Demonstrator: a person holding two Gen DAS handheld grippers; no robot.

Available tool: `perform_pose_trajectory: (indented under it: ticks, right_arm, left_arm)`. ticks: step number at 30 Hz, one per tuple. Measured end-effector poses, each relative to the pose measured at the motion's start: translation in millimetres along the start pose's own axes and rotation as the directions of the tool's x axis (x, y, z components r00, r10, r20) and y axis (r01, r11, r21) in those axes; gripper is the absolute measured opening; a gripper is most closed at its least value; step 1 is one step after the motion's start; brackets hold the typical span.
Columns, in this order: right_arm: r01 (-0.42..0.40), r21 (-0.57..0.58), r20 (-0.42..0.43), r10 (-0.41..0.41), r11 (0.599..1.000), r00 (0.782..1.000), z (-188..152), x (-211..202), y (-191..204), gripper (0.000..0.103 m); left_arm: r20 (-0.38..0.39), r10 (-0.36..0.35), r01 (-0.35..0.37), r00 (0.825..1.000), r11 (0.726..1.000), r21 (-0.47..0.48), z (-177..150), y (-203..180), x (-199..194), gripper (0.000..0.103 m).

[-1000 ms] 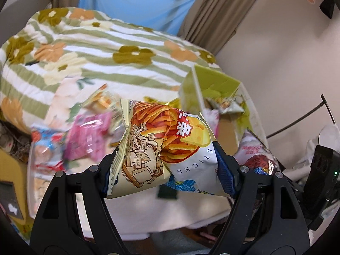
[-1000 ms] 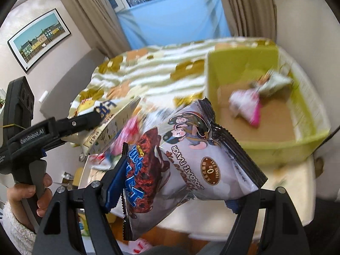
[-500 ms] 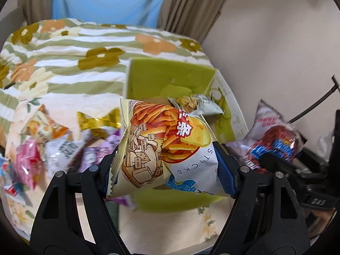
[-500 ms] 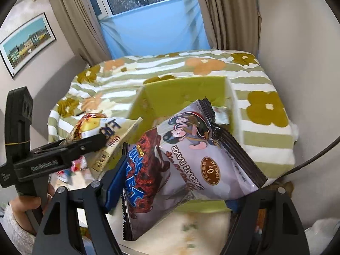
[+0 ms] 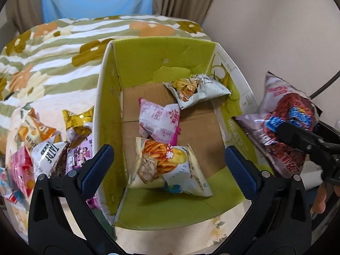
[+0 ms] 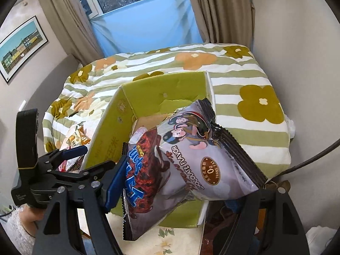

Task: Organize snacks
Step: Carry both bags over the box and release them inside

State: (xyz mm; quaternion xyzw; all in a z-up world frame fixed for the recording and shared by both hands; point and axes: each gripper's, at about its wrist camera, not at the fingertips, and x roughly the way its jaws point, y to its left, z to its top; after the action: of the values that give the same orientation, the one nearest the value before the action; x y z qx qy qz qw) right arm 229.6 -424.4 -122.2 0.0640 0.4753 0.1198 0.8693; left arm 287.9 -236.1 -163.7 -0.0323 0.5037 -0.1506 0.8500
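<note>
Yellow-white potato-sticks packet [image 5: 167,167] lay flat on the brown floor of the open green cardboard box [image 5: 148,61], near a pink-white packet [image 5: 158,123] and silver packet [image 5: 195,90]; purple chocolate-flavour bag [image 6: 191,165] was tilted above the box edge.

Reading "CHOCOLATE FLAVOR" and "0g TRANS FAT" on the grey bag [image 6: 204,159]. Showing "TATRE" on a white pack [image 5: 50,155] beside the box [image 5: 106,97]. Showing small print on the left gripper's [image 6: 70,159] handle, too blurred for reading.

Chip bag dropped into the box

The left gripper [image 5: 167,165] is opening, and the chip bag [image 5: 167,167] it held now lies free by the box's [image 5: 106,114] near wall.
</note>
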Motion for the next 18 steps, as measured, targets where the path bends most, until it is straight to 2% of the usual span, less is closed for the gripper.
perform_pose_trajectory:
  ticks: [5,10,13,15,16,17,18]
  right_arm:
    - [-0.012,-0.064,-0.031,0.011,0.998,0.999,4,17,10,0.075]
    - [-0.062,-0.041,-0.068,0.059,0.997,0.996,17,43,16,0.075]
    - [-0.056,-0.054,-0.091,0.051,0.997,0.995,19,54,20,0.076]
    - [-0.060,-0.044,-0.097,0.055,0.997,0.994,21,60,19,0.078]
    - [-0.065,-0.030,-0.098,0.062,0.997,0.993,21,62,18,0.085]
    - [-0.062,-0.014,-0.094,0.061,0.998,0.994,21,64,15,0.095]
    - [-0.057,-0.009,-0.090,0.056,0.998,0.994,21,64,14,0.100]
  left_arm:
    - [-0.010,0.007,-0.007,1.000,1.000,-0.022,-2,10,-4,0.102]
    - [-0.019,-0.004,0.003,1.000,0.999,-0.054,-3,21,-5,0.102]
    - [-0.010,0.039,-0.039,0.999,0.998,-0.041,-3,23,-7,0.102]
    - [-0.011,0.043,-0.044,0.999,0.998,-0.051,-5,26,-8,0.102]
    - [-0.013,0.044,-0.044,0.999,0.998,-0.052,-6,27,-8,0.102]
    - [-0.016,0.049,-0.050,0.999,0.997,-0.051,-7,28,-8,0.102]
    - [-0.023,0.057,-0.058,0.998,0.997,-0.050,-9,29,-8,0.102]
